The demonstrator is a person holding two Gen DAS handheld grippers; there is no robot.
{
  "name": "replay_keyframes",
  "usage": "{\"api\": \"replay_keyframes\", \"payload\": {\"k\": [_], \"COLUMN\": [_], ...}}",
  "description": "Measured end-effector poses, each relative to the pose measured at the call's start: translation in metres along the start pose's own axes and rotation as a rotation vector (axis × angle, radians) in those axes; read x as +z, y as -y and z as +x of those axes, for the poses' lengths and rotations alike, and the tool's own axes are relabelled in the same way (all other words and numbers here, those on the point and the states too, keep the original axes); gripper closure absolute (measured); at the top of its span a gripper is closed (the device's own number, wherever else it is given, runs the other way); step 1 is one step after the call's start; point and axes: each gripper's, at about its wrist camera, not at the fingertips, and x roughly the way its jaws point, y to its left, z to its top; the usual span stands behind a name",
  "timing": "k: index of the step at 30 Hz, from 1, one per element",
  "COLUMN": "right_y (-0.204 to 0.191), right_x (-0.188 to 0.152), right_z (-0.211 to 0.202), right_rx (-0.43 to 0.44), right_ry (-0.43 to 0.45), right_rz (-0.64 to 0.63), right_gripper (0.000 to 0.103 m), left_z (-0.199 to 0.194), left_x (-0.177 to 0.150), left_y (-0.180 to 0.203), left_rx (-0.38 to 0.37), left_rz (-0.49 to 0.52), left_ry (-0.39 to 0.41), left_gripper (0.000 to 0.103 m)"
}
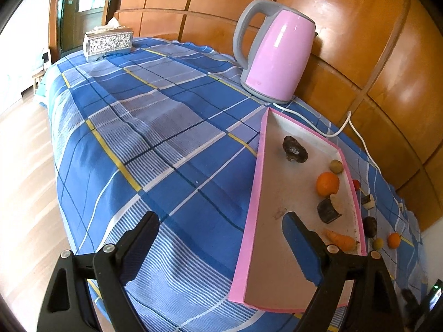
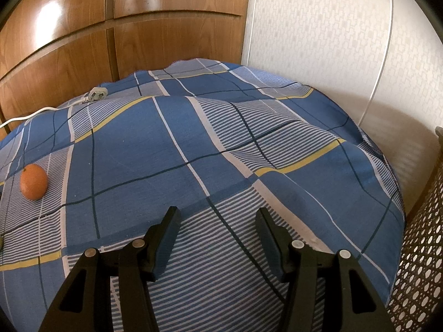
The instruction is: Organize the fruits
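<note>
Hovering my left gripper wide open and empty over the pink tray holding an orange, I note my right gripper half-open, empty.

A table under a blue plaid cloth carries everything. On it stand a pink kettle by the wooden wall, its white cord trailing across the cloth, a silver tissue box at the far corner, and a pink-rimmed tray. Beside the tray, loose on the cloth, lie an orange, a small green fruit, a dark round fruit and a cut dark piece
</note>
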Motion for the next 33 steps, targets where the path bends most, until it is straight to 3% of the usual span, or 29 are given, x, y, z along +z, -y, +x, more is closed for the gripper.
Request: {"api": "replay_keyframes", "payload": {"k": [10, 18, 27, 33], "right_y": [0.004, -0.016, -0.081, -0.149], "right_x": [0.008, 0.014, 0.018, 0.025], "right_z": [0.0, -0.021, -0.055, -0.082], "right_rx": [0.04, 0.175, 0.436, 0.642], "right_ry": [-0.055, -0.059, -0.069, -0.059], "right_rz": [0.003, -0.044, -0.202, -0.37], "right_gripper": [0.046, 0.046, 0.05, 0.065], "left_z": [0.004, 0.007, 0.008, 0.01], "left_x": [-0.006, -0.009, -0.008, -0.008], "left_y": [-0.002, -0.001, -0.001, -0.003], "left_rx": [-0.006, -0.007, -0.01, -0.01], "left_rz": [-0.017, -0.017, -0.017, -0.021], "left_ry": [-0.018, -0.034, -0.034, -0.04], "left_gripper": [0.011, 0.011, 0.011, 0.01]}}
